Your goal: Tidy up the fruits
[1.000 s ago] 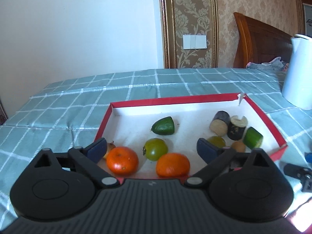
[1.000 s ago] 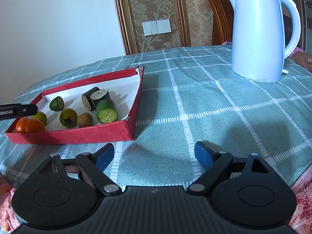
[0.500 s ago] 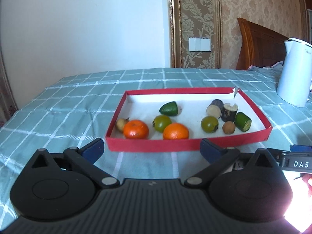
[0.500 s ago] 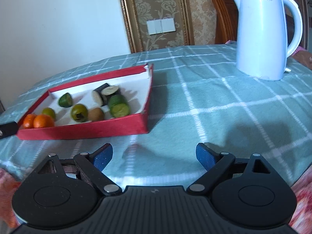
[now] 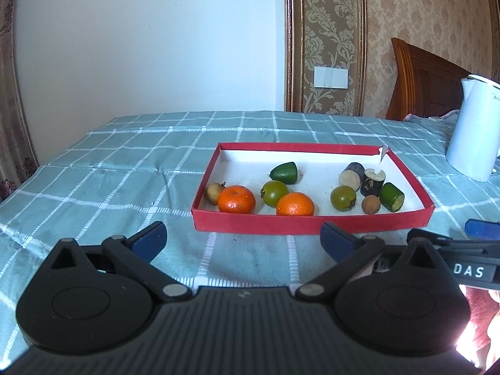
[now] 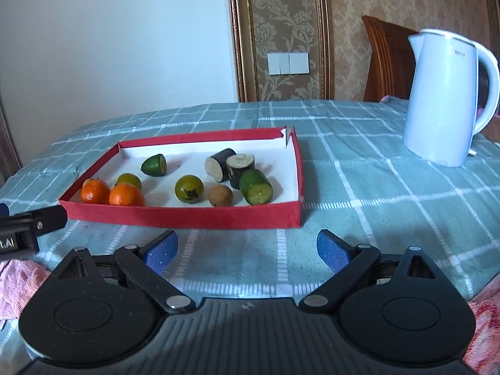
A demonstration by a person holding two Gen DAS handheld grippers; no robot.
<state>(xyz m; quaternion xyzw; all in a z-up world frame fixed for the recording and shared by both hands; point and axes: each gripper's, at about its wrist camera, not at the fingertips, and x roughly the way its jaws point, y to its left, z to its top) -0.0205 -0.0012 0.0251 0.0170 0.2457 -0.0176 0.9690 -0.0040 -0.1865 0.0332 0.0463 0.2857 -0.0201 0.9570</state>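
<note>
A red-walled tray (image 5: 312,225) (image 6: 187,217) with a white floor sits on the checked tablecloth. In it lie two oranges (image 5: 236,199) (image 5: 295,204), green round fruits (image 5: 274,192) (image 5: 343,197), small brown fruits (image 5: 371,204) (image 5: 212,192), green cut pieces (image 5: 284,172) (image 5: 392,197) and two dark cut pieces (image 5: 351,175). My left gripper (image 5: 243,240) hangs open in front of the tray's near wall, nothing between its fingers. My right gripper (image 6: 247,250) is also in front of the tray; its jaws are opening and hold nothing.
A white electric kettle (image 6: 447,100) (image 5: 472,131) stands right of the tray. A wooden chair back (image 5: 422,84) is behind the table. Bare tablecloth (image 5: 109,168) stretches left of the tray. The other gripper's body shows at the edge of each wrist view.
Both grippers have pulled back from the tray; the left one was over its near fruits and now stands before the near wall. The right view has swung toward the tray.
</note>
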